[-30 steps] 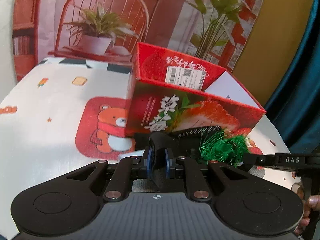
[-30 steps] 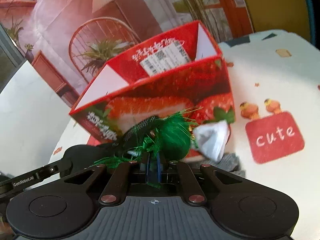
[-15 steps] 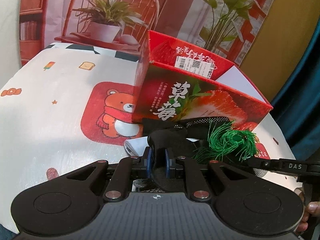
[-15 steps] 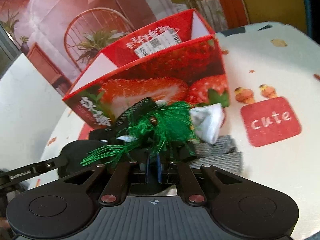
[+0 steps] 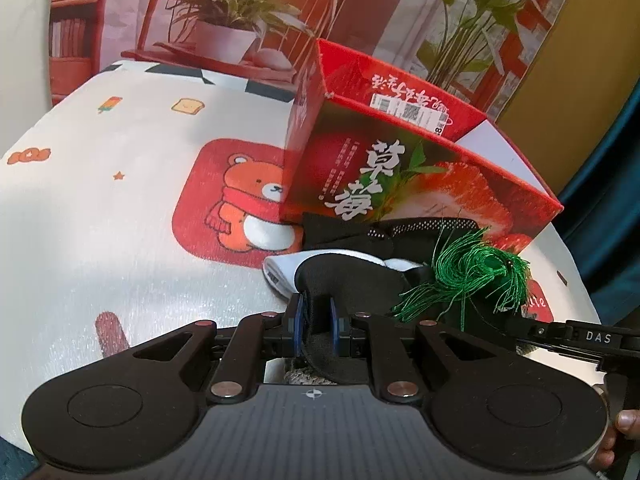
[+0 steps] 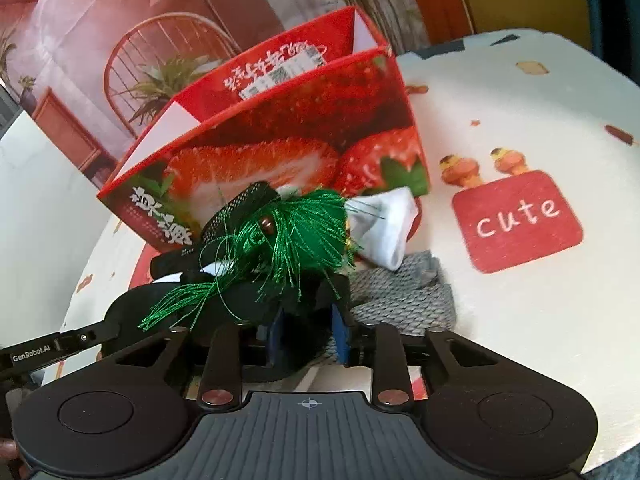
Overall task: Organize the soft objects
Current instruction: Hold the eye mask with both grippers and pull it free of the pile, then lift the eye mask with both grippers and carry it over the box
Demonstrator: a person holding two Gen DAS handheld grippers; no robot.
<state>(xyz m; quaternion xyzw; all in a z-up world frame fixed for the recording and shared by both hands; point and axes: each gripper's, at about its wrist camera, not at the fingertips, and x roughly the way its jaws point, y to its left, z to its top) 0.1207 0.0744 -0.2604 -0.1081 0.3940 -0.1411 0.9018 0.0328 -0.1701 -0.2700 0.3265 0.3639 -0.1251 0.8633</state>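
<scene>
Our right tool (image 6: 307, 330) is opening now, pads off the green tassel (image 6: 296, 232) it pinched a second ago; it lies on the pile before the strawberry box (image 6: 280, 152), mid-tabletop (image 6: 520, 320). Our left tool (image 5: 316, 320) stays clamped on the black cloth (image 5: 344, 280).

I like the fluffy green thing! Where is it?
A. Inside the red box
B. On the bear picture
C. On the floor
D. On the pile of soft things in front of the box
D: the green tassel lies on the black cloth and socks, in front of the strawberry box, not in it.
</scene>
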